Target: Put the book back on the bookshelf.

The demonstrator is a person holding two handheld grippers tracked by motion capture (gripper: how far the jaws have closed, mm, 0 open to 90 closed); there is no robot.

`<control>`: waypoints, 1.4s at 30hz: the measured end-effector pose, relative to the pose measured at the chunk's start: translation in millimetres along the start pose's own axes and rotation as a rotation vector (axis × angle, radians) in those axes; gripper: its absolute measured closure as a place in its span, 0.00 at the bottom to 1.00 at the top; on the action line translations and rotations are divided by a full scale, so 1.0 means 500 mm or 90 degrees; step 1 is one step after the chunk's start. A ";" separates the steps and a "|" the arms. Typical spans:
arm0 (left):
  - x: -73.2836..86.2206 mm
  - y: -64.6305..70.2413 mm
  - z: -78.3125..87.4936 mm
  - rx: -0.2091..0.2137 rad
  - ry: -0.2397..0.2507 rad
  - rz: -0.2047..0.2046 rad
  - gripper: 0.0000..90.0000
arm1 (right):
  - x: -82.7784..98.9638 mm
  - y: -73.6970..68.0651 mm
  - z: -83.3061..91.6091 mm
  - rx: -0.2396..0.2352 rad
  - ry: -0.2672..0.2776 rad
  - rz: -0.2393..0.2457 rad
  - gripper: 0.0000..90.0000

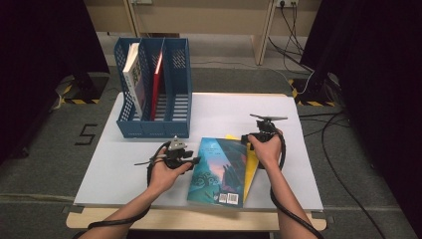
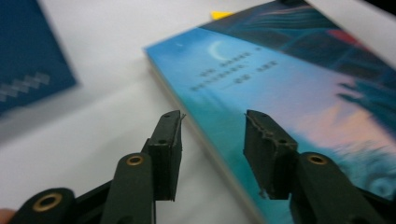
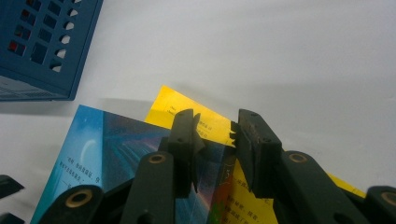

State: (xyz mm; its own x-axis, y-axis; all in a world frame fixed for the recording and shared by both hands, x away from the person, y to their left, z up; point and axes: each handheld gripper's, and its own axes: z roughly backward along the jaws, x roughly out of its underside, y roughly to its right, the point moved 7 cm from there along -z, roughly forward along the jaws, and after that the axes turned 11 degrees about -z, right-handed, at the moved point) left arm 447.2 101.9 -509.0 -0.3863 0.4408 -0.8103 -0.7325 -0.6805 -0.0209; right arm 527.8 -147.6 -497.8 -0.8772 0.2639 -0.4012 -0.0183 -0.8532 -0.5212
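rack [image 1: 154, 99]: upper left of the high view; blue perforated plastic, three slots, a white book [image 1: 133, 74] and a red book [image 1: 157, 82] upright in it.
left gripper [image 1: 191, 160]: left of centre in the high view, at the blue book's left long edge; jaws parted, one on each side of that edge in the left gripper view, pads not pressing, nothing gripped.
blue book [image 1: 224, 172]: lower centre, flat on the table [image 1: 109, 169]; glossy teal and pink softcover, long axis running from the near edge up and slightly left.
yellow book [image 1: 251, 167]: under the blue book, showing along its right side and top corner; smooth cover with small print.
right gripper [image 1: 247, 140]: at the books' upper right corner; jaws partly apart over that corner, whether the pads pinch it I cannot tell.
nearer hand: about equal; left at the long edge, right at the corner.
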 end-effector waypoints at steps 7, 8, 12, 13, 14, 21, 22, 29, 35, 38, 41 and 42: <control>0.039 0.000 0.024 0.037 -0.073 0.023 0.82 | -0.001 -0.002 0.002 -0.001 0.004 -0.009 0.77; 0.044 0.004 0.022 0.037 -0.085 0.009 0.83 | -0.002 -0.002 0.003 -0.001 0.004 -0.013 0.77; 0.049 0.023 0.006 0.060 -0.101 0.003 0.83 | -0.003 -0.003 0.004 -0.002 0.007 -0.018 0.78; 0.049 0.024 0.004 0.062 -0.105 0.000 0.83 | -0.004 -0.004 0.005 -0.003 0.007 -0.019 0.78; 0.048 0.025 0.001 0.056 -0.106 -0.007 0.84 | -0.004 -0.004 0.005 -0.002 0.008 -0.018 0.78; 0.028 0.026 -0.018 0.046 -0.113 -0.023 0.85 | -0.021 0.001 0.009 0.007 0.021 -0.025 0.79; 0.025 0.026 -0.022 0.044 -0.113 -0.023 0.85 | -0.025 0.002 0.011 0.007 0.023 -0.028 0.79; 0.000 0.028 -0.043 0.028 -0.122 -0.055 0.84 | -0.042 0.027 0.019 0.018 0.029 -0.044 0.78; -0.010 0.035 -0.049 0.031 -0.121 -0.068 0.84 | -0.042 0.035 0.012 0.032 0.024 -0.024 0.76; -0.010 0.034 -0.049 0.032 -0.120 -0.064 0.84 | -0.042 0.038 0.008 0.045 0.026 -0.008 0.65; -0.010 0.034 -0.050 0.031 -0.119 -0.065 0.84 | -0.039 0.044 0.005 0.036 0.011 -0.012 0.56; -0.010 0.034 -0.050 0.031 -0.121 -0.066 0.84 | -0.038 0.046 0.003 0.036 0.007 -0.013 0.55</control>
State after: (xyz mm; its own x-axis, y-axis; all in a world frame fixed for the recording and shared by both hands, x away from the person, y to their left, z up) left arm 450.6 73.7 -519.9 -0.4029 0.6118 -0.6807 -0.7978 -0.5993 -0.0664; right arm 543.1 -172.9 -501.0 -0.8710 0.2867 -0.3990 -0.0638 -0.8712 -0.4867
